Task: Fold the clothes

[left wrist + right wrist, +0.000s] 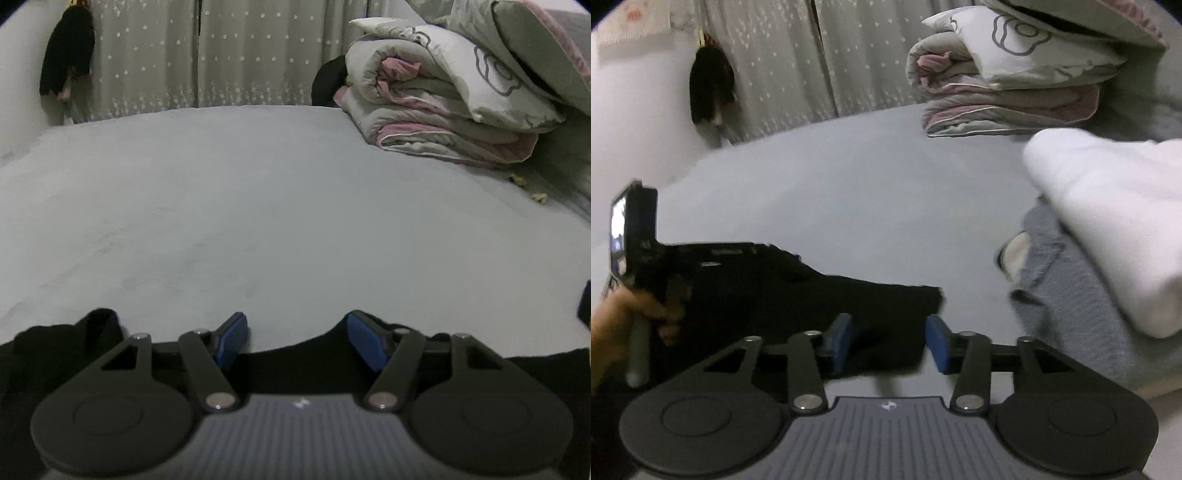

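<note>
Black garment (798, 306) lies flat on the bed (295, 206); left gripper (297, 338) and right gripper (888, 341) hover over its edge, jaws apart, nothing pinched.

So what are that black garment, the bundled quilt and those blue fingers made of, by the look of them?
The black garment looks like soft matte fabric: it lies limp and flat, though its weave cannot be made out. The quilt seems to be padded printed cloth, puffy in its folds, grey outside with a pink lining. The blue fingers look like smooth pads, perhaps rubber or plastic, on black linkages that look like hard plastic or metal.
</note>
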`<state>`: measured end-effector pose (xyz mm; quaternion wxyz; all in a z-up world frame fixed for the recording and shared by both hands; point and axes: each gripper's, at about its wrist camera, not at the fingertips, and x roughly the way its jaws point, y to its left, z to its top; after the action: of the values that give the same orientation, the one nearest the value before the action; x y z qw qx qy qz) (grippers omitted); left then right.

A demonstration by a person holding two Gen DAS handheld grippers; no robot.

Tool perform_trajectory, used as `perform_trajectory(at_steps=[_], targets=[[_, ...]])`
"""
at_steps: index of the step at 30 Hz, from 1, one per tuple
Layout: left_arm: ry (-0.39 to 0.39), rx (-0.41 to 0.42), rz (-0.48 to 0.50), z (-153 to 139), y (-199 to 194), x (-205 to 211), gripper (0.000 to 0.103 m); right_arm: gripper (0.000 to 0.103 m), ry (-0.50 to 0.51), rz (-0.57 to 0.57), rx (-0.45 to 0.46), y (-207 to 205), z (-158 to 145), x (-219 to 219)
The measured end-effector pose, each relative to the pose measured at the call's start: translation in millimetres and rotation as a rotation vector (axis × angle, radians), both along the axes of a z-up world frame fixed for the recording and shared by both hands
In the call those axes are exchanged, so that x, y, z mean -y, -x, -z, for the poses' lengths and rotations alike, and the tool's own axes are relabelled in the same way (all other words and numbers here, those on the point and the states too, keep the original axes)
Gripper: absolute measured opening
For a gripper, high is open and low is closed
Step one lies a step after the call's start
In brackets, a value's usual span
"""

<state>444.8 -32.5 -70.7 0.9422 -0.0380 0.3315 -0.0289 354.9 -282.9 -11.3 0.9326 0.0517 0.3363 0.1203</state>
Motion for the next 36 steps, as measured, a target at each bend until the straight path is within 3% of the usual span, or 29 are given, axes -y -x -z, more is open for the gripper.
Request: perform_trajectory(at_steps=[6,9,11,13,14,17,22,29,30,32,33,34,36], targets=[[0.056,0.031,0.016,11,-1,-5,0.056,0.046,0.002,-0.038,0.111,-1,6,-10],[0.042,0.039,0.028,13,-1,0,0.045,0.045,-0.004,-0.045,0.112,-8,16,-23],[0.037,0.041,0.035,14,-1,3,0.026,0.035,0.037,-0.079,0.096,-9,21,-32],[0.027,0.038,0.020,14,-1,3,0.015,0.007,0.079,-0.078,0.067,-5,21,-35],[0.019,0.038,0.010,15,0,3,0.011,0.007,0.100,-0.077,0.052,-3,21,-36],[0.010,0.049,0.003,16,2,4,0.010,0.006,0.162,-0.075,0.008,4,22,-39],[0.099,0.038,0.004,17,0,-10,0.010,0.005,0.262,-0.072,-0.067,17,21,-43],[0.113,0.040,0.005,18,1,-12,0.011,0.006,0.335,-0.056,-0.196,46,13,-33],[0.122,0.039,0.005,18,1,-14,0.011,0.007,0.339,-0.044,-0.204,47,10,-30],[0.140,0.039,0.009,18,1,-16,0.011,0.024,0.301,0.003,-0.179,41,3,-24],[0.147,0.039,0.011,18,1,-17,0.011,0.043,0.275,0.029,-0.155,36,1,-21],[0.152,0.040,0.014,18,2,-17,0.012,0.054,0.253,0.051,-0.127,29,0,-19],[0.160,0.041,0.019,18,2,-18,0.013,0.055,0.230,0.081,-0.078,14,1,-19]])
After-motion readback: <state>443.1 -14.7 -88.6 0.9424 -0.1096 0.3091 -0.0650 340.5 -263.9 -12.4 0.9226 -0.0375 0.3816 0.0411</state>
